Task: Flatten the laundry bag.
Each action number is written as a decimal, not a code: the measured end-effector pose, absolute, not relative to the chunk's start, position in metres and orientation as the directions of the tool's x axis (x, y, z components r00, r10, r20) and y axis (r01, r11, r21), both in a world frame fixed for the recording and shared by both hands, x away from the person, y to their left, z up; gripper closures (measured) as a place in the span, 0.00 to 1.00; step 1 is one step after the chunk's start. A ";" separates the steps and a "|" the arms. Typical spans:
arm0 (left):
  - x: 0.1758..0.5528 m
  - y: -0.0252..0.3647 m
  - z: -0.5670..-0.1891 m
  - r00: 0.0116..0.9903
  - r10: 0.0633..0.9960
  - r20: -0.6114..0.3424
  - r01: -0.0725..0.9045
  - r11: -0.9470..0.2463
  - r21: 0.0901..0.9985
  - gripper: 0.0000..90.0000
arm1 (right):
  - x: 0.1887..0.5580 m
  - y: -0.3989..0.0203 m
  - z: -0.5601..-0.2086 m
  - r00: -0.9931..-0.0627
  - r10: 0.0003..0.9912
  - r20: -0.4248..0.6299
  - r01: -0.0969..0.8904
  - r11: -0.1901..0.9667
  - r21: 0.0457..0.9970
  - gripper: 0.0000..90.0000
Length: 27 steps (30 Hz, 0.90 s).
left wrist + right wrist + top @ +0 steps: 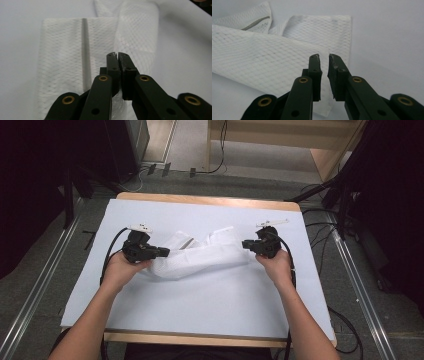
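A big table [200, 315] with a white top [210, 295] sits in the middle of a grey floor [45, 285]. A wooden edge [200, 198] shows along its far side.

On the table lies a white cloth [200, 255] with a net-like pattern. It is folded and crumpled, and it stretches across the middle of the table between the two hands. One part sticks up toward the far side.

The person's left hand [120, 270] holds the left gripper [162, 252] at the left end of the cloth. In the left gripper view, its jaws are pressed tight together [117, 56], with a bit of the cloth [75, 57] pinched low between them.

The right hand [275, 265] holds the right gripper [245, 244] at the right end of the cloth. In the right gripper view, its jaws [324, 58] stand a little apart, with a thin gap. The cloth's corner [287, 60] lies under and between them. I cannot tell if they squeeze it.

A black cable [111, 247] curls from the left gripper.
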State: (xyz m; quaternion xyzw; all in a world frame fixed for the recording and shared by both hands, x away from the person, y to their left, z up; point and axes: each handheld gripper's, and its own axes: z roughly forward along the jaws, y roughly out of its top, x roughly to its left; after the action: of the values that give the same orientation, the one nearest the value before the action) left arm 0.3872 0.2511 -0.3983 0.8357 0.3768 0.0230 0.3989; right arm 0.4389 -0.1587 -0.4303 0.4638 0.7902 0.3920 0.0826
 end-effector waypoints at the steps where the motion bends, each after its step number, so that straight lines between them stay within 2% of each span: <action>1: 0.384 0.251 -0.397 0.720 0.643 -0.262 0.606 -0.399 0.688 0.98 | 0.438 -0.159 -0.429 -0.562 0.793 0.234 0.664 0.264 0.699 0.91; 8: 0.364 0.247 -0.400 0.745 0.595 -0.300 0.604 -0.414 0.681 0.97 | 0.431 -0.152 -0.423 -0.581 0.784 0.218 0.645 0.280 0.711 0.92; 16: 0.349 0.245 -0.414 0.745 0.592 -0.308 0.616 -0.431 0.660 0.95 | 0.439 -0.148 -0.435 -0.575 0.786 0.227 0.669 0.292 0.684 0.91; 23: 0.348 0.242 -0.423 0.733 0.600 -0.319 0.632 -0.428 0.647 0.94 | 0.449 -0.135 -0.448 -0.592 0.771 0.235 0.667 0.305 0.680 0.83; 27: 0.349 0.242 -0.427 0.723 0.609 -0.326 0.643 -0.419 0.641 0.94 | 0.453 -0.122 -0.454 -0.607 0.762 0.224 0.662 0.330 0.673 0.75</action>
State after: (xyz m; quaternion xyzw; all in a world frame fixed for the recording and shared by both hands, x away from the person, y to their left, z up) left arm 0.3486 0.2419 -0.4268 0.8420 0.3717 -0.0214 0.3903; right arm 0.4533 -0.1222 -0.4535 0.4382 0.8127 0.3783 0.0660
